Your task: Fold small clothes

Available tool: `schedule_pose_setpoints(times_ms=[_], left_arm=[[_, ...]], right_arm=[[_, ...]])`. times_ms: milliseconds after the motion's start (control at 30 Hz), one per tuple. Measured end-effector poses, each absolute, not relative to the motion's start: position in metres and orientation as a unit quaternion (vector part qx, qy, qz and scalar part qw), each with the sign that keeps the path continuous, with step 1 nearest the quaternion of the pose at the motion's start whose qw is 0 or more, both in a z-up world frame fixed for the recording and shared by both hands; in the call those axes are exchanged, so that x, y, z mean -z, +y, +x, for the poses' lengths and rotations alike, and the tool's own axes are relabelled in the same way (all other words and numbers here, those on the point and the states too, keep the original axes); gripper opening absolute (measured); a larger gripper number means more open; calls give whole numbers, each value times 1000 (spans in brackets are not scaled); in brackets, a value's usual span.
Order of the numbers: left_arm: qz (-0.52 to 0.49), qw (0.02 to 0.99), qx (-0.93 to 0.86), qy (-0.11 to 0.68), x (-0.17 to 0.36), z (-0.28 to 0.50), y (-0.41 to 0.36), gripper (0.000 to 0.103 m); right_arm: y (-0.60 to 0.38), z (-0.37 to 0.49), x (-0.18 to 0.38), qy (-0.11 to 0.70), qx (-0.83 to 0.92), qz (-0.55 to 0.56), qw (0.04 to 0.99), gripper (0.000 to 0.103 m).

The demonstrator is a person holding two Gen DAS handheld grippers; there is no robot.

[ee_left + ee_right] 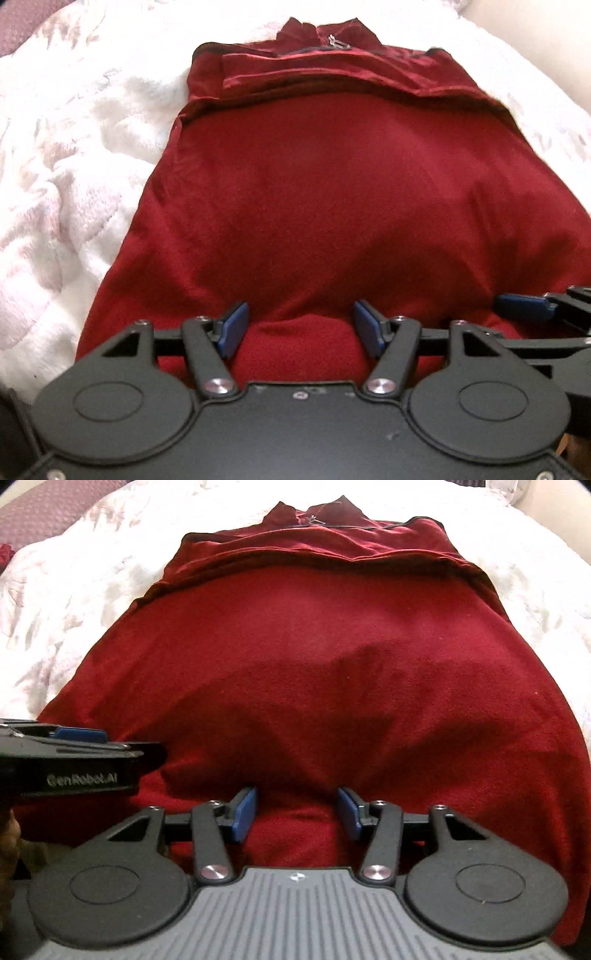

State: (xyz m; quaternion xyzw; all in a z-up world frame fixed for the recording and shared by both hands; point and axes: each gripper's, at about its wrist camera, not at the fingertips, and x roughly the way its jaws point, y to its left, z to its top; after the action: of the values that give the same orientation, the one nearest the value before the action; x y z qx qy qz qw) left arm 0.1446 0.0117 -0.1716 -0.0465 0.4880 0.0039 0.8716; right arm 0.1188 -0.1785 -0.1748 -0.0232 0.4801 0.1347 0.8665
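A rumpled white floral blanket [66, 177] beside a purple cushion [48, 502].

Both views are soft and slightly blurred, with fisheye bending at the edges. The white bedspread [74, 155] blows out near the top, while soft shadows darken the red garment [314, 657] close to the lens.
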Motion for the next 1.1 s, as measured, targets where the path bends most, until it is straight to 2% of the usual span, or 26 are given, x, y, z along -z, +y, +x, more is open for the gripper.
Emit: schedule_pose_setpoints(times_ms=[100, 167, 233, 533, 600, 633, 700, 767, 833, 867, 1000, 1100], left_arm=[[-47, 873, 1, 485, 167, 141, 10, 65], [-52, 874, 0, 483, 167, 141, 11, 66], [-62, 875, 0, 480, 170, 144, 14, 66], [-46, 874, -4, 483, 157, 143, 13, 67], [-40, 877, -18, 479, 142, 137, 22, 67], [-32, 878, -34, 476, 133, 132, 28, 67], [-22, 877, -58, 476, 121, 122, 42, 67], [-34, 874, -75, 478, 114, 110, 62, 67], [-53, 868, -87, 486, 113, 99, 83, 67], [-61, 863, -92, 493, 115, 94, 93, 67], [-84, 848, -85, 517, 132, 85, 108, 67], [-86, 838, -74, 534, 145, 87, 103, 67]], right_arm=[[-175, 123, 174, 485, -139, -28, 863, 72], [-173, 122, 174, 483, -135, -26, 865, 73], [-174, 122, 175, 482, -139, -6, 865, 84], [-169, 123, 180, 473, -142, -7, 869, 91], [-170, 125, 176, 480, -149, -12, 864, 90], [-171, 124, 172, 480, -151, -16, 864, 78], [-179, 119, 157, 474, -143, -15, 869, 67], [-198, 107, 134, 449, -122, -17, 885, 70], [-222, 95, 116, 422, -91, -20, 902, 87], [-238, 88, 108, 412, -75, -18, 908, 90], [-299, 73, 100, 433, -31, 10, 901, 90], [-325, 65, 111, 462, -9, 10, 887, 74]])
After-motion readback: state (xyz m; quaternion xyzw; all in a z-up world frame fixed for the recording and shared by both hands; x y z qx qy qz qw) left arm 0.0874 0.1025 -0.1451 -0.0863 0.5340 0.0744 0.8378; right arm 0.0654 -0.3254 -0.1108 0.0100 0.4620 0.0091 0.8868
